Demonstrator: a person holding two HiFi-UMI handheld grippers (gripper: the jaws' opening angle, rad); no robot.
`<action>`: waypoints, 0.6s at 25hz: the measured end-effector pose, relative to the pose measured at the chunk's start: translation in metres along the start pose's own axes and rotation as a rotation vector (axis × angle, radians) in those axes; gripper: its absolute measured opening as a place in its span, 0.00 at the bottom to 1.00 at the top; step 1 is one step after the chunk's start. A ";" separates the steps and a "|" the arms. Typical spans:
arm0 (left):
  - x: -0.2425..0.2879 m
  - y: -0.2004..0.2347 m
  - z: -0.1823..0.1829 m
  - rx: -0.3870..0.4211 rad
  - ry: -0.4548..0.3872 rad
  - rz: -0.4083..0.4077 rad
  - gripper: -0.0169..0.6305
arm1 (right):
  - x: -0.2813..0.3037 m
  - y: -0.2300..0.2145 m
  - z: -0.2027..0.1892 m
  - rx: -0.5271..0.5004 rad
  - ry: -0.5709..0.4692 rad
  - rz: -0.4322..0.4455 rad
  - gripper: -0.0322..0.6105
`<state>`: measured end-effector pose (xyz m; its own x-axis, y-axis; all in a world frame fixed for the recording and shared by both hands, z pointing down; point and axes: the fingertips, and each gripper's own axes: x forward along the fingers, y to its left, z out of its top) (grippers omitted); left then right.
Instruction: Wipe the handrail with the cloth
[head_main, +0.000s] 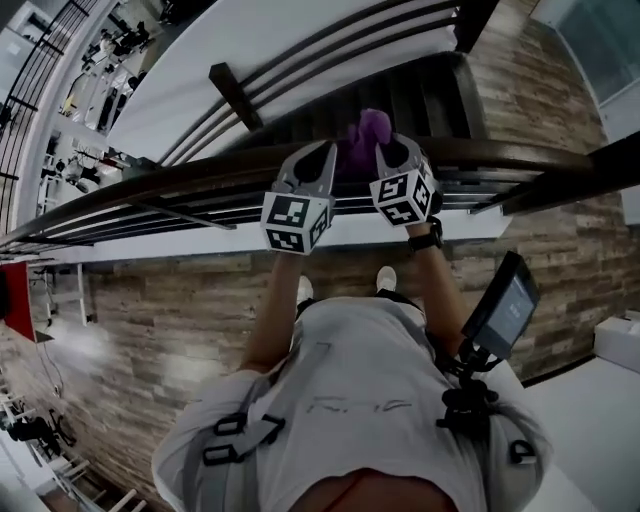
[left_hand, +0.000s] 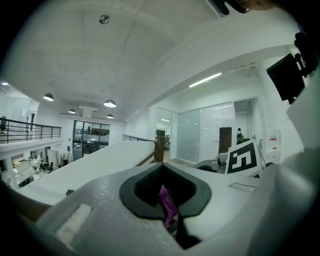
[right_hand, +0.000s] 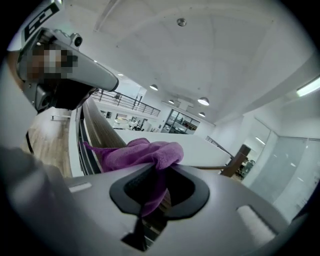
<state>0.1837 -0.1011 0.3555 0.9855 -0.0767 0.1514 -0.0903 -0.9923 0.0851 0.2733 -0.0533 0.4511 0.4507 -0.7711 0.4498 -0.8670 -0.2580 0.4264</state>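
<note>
Cloth (head_main: 372, 125) sits bunched on top of the handrail (head_main: 510, 155), held between your two grippers. Your left gripper (head_main: 312, 170) is clamped shut on a thin strip of it, and your right gripper (head_main: 398, 160) pinches a thicker fold. The grippers sit side by side at the rail. Bare rail stretches away on both sides of the cloth. Thin bars (head_main: 200, 212) run just under the handrail, and a dark post (head_main: 235, 95) stands beyond it. On your side of the rail, a screen (head_main: 505, 305) juts from your chest rig. Plank floor (head_main: 180, 310) lies below the rail, in a bright white hall.
</note>
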 end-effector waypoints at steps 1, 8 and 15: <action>0.011 -0.013 0.000 0.002 0.001 -0.032 0.03 | -0.006 -0.017 -0.012 0.011 0.015 -0.034 0.14; 0.085 -0.125 0.011 0.012 -0.018 -0.266 0.03 | -0.064 -0.141 -0.109 0.084 0.129 -0.263 0.14; 0.146 -0.227 0.005 0.029 0.008 -0.442 0.03 | -0.117 -0.264 -0.201 0.186 0.226 -0.427 0.14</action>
<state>0.3490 0.1127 0.3529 0.9273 0.3566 0.1138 0.3441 -0.9318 0.1160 0.4924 0.2219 0.4439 0.7898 -0.4343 0.4332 -0.6092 -0.6374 0.4718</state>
